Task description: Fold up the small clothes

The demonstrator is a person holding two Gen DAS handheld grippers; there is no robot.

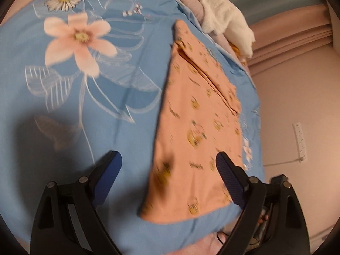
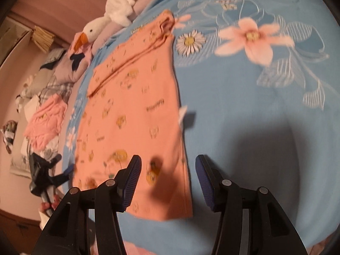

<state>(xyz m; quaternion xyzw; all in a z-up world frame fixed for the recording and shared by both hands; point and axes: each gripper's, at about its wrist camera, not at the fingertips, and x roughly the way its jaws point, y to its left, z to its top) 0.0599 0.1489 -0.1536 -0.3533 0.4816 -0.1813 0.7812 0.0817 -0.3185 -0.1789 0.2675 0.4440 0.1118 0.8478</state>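
An orange printed garment (image 1: 197, 127) lies flat on the blue floral bedspread (image 1: 95, 106), folded lengthwise with a sleeve folded across its top. It also shows in the right wrist view (image 2: 136, 106). My left gripper (image 1: 169, 170) is open and empty, hovering above the garment's near end. My right gripper (image 2: 169, 174) is open and empty above the garment's near right corner. The left gripper also shows at the bed's left edge in the right wrist view (image 2: 51, 176).
A white plush goose (image 2: 112, 14) lies at the bed's far edge, also in the left wrist view (image 1: 223, 14). A pile of clothes, with a pink piece (image 2: 46, 121) on top, lies left of the bed. A power strip (image 1: 300, 142) lies on the floor.
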